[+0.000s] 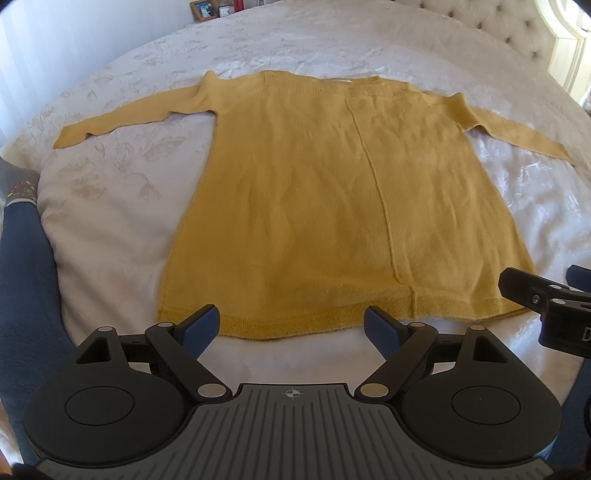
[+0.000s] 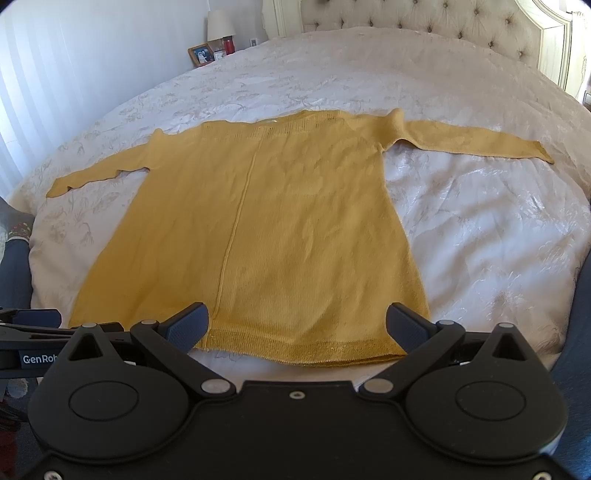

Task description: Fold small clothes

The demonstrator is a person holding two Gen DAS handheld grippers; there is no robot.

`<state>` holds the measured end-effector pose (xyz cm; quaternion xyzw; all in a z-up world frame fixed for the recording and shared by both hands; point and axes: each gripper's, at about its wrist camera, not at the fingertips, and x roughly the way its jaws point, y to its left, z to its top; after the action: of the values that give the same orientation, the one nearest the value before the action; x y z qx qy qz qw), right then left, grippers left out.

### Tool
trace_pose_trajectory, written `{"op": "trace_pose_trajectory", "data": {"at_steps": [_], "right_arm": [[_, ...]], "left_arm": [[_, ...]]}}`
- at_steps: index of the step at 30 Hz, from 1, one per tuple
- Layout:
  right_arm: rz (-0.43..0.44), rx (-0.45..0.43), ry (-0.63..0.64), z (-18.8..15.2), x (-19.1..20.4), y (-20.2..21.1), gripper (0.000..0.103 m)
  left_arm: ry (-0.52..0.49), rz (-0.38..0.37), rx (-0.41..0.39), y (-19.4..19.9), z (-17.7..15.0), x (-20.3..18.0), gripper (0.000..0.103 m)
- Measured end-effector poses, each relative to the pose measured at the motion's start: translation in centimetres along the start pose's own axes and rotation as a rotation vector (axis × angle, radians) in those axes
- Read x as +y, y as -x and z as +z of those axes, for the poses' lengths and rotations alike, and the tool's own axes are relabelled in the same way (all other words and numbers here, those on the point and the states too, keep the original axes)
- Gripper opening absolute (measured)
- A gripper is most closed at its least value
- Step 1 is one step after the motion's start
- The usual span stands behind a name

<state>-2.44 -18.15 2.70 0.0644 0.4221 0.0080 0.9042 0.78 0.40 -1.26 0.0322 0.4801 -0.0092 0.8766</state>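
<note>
A mustard-yellow knit sweater point(image 1: 332, 192) lies flat on the bed, hem toward me, both sleeves spread out to the sides. It also shows in the right wrist view point(image 2: 266, 229). My left gripper point(image 1: 291, 326) is open and empty, just above the hem near its left half. My right gripper point(image 2: 297, 325) is open and empty over the hem's right half. The right gripper's body also shows in the left wrist view point(image 1: 546, 299) at the right edge.
The bed has a white floral quilt point(image 1: 110, 192) and a tufted headboard point(image 2: 424, 18) at the far end. A nightstand with a photo frame point(image 2: 201, 54) and a lamp point(image 2: 219, 26) stands far left. A dark blue sleeve point(image 1: 26, 266) is at the left edge.
</note>
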Motion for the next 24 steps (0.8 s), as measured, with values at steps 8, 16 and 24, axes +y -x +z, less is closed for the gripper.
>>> {"op": "trace_pose_trajectory", "data": {"at_steps": [8, 16, 24], "right_arm": [[0.008, 0.012, -0.003, 0.1, 0.0, -0.4, 0.102], [0.018, 0.028, -0.011, 0.3, 0.0, -0.9, 0.102], [0.033, 0.061, -0.034, 0.3, -0.3, -1.8, 0.102]], "left_arm": [[0.004, 0.003, 0.008, -0.3, 0.1, -0.1, 0.086], [0.004, 0.007, 0.019, -0.8, 0.3, 0.1, 0.086], [0.002, 0.01, 0.041, -1.7, 0.4, 0.1, 0.085]]}}
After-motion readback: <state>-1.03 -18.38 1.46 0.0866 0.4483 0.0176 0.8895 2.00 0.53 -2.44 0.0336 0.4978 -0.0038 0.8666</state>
